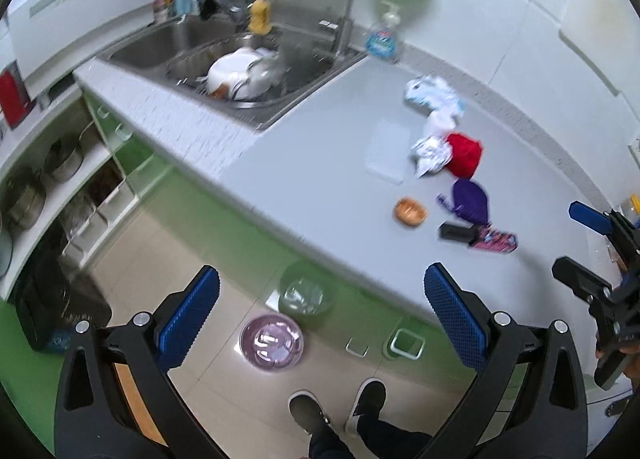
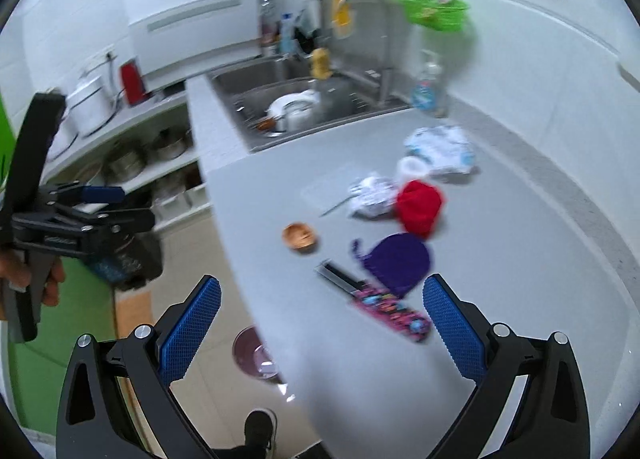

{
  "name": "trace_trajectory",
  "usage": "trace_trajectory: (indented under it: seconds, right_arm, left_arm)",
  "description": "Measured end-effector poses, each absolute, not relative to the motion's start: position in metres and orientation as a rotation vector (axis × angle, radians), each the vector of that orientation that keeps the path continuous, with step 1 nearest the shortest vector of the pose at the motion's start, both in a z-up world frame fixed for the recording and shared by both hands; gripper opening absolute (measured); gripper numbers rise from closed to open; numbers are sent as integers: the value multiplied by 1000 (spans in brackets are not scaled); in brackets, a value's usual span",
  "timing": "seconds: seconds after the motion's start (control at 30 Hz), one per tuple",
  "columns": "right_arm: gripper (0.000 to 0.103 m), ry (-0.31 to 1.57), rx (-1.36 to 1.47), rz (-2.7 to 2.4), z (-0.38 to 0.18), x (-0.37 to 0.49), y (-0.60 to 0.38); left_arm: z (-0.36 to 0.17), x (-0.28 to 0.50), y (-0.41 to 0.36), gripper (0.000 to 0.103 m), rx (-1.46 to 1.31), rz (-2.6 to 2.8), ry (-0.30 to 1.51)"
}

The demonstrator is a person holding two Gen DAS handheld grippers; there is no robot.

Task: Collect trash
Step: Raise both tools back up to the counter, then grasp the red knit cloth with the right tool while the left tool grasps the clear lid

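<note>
The grey surface (image 2: 520, 259) ran from the steel sink (image 2: 304, 107) toward the person, with trash scattered along it: a crumpled blue-and-white wrapper (image 2: 440, 151), a red crumpled piece (image 2: 420, 207), a purple pouch (image 2: 400, 263), a pink patterned packet (image 2: 396, 311) and a small orange cup (image 2: 301, 237). On the floor below stood a green bin (image 1: 306, 295). The left gripper (image 1: 320, 315) and right gripper (image 2: 320, 323) both hung with jaws spread wide, gripping nothing.
</note>
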State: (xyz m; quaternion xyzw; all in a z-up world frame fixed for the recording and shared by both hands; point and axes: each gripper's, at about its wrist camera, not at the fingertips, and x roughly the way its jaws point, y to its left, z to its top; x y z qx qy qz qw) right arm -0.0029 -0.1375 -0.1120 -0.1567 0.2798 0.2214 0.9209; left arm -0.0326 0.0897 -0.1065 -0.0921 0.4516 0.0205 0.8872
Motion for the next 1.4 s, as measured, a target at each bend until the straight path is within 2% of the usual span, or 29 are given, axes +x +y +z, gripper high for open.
trace_trajectory:
  seconds: [0.33,1.0,1.4]
  right_arm:
    - [97,567,-270,390,-84,44,-174]
    - [97,719,-291,401,-109,158,-174]
    - [97,784,-296,446,-122,194,-168]
  left_arm:
    - [-89,26,51,100,-121,-28,926]
    - [-143,129,27,100,-60,-63,1084]
    - [-170,165,22,100,-36,-81,1154]
